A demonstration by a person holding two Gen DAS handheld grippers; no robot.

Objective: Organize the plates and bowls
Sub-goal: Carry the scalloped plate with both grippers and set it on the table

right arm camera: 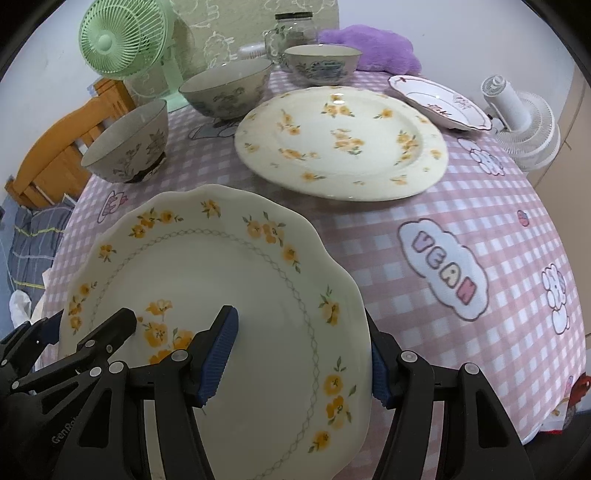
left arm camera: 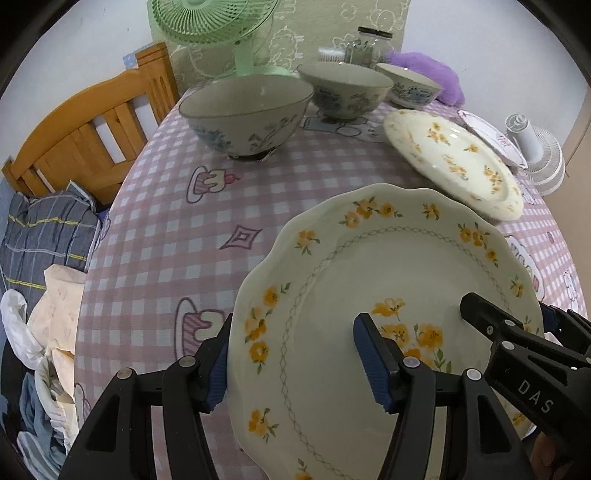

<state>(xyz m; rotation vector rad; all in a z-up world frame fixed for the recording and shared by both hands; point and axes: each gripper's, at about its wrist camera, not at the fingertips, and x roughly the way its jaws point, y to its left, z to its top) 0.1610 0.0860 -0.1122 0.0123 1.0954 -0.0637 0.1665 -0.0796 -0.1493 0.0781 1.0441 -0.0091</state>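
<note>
Both claws on the same scalloped plate, cream with yellow flowers and a grey chain ring. Left claw pinches its left rim: one blue pad under the edge, the other on the top face. Right claw pinches the right rim the same way, one pad on the top face and one outside the edge. Each claw also shows in the other's view, at the plate's far side. Whether the plate touches the surface I can't tell; it sits at the near edge of the pink checked cloth.

Beyond it, apart from it, a round flowered plate lies flat on the cloth. Further right, a small white plate with a dark rim line, close to a white fan lying on its side.

Three bowls with blue-grey floral print sit toward the back: near bowl at left, middle bowl, far bowl. None stacked, all upright.

Behind them: green fan, glass jar, purple plush. Wooden bed frame off the left edge, with bedding piled below it.
</note>
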